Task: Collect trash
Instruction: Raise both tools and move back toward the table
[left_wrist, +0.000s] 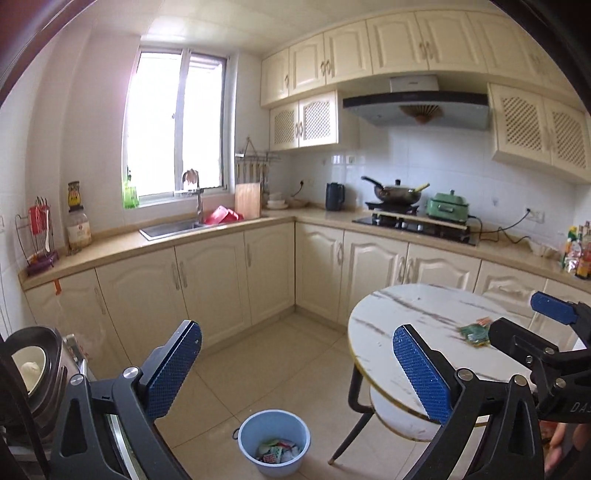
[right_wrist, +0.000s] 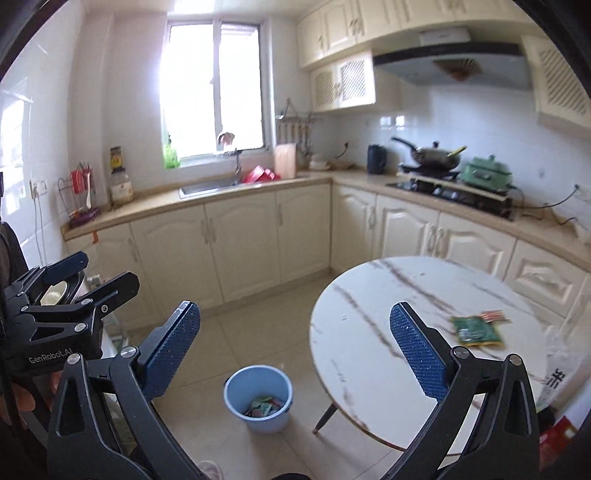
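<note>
**Two wrappers left on the table, bucket partly filled**

Two pieces of trash are visible on the round marble table (right_wrist: 369, 295): a green packet (right_wrist: 476, 330) and, touching its far edge, a small red-striped wrapper (right_wrist: 493, 315), both near the table's right side. On the floor just left of the table stands the blue bucket (right_wrist: 258, 398), already holding several crumpled wrappers, so the collecting looks well under way but not finished. The left gripper (left_wrist: 295, 373) and the right gripper (right_wrist: 295, 354) both have their jaws spread wide with nothing between the blue pads, held above the floor and pointing toward the kitchen counter (left_wrist: 147, 243). Judging by this, the remaining job is fetching those last two pieces and dropping them in.
</note>
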